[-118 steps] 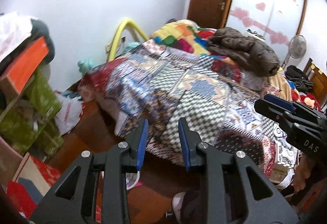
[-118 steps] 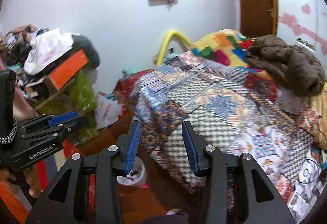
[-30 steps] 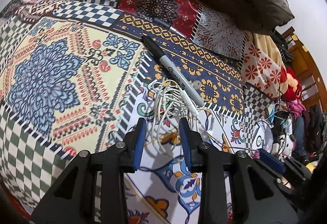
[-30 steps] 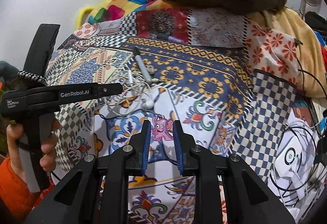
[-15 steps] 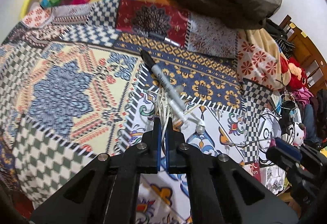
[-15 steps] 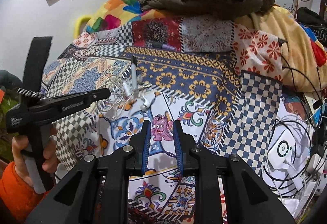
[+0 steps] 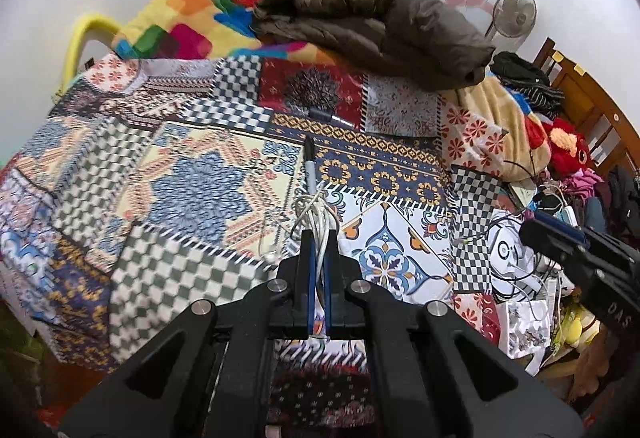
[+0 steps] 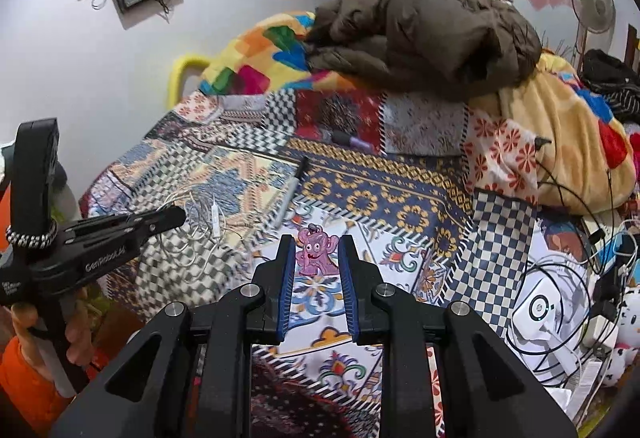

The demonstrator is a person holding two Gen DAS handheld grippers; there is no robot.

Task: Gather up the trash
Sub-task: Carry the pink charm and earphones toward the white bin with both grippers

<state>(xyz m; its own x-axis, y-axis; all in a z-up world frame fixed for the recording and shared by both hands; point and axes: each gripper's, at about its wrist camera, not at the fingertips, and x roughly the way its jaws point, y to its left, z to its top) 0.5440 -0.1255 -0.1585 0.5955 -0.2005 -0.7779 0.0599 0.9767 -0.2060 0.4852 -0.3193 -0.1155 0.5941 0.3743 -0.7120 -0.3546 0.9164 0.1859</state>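
On the quilt (image 7: 192, 182), at centre frame of the left wrist view, a tangle of white cord (image 7: 316, 216) is pinched between the pads of the left gripper (image 7: 319, 238), jaws nearly together. Loose loops trail from the jaws toward 12 o'clock and, in the right wrist view, hang below the tool at 9 o'clock. The cord appears raised off the quilt, though contact of the lowest loops cannot be ruled out.

The right gripper (image 8: 317, 258) is held partly open, a moderate gap between pads, nothing gripped. A purple figure (image 8: 315, 250) lies on the quilt just beyond its tips.

Step judged in hand: cord carried off as trash. The pinch is best kept firm and the lift made slowly, so trailing loops are not snagged.

A marker (image 7: 310, 168) lies at 12 o'clock, its near end touching or just beside the cord; it could be dragged along. A second pen (image 7: 328, 117) lies farther off at 12. A brown jacket (image 7: 384, 22) is heaped at the far end. More cables and a white device (image 8: 540, 308) crowd the edge at 3 o'clock. No bin is visible.
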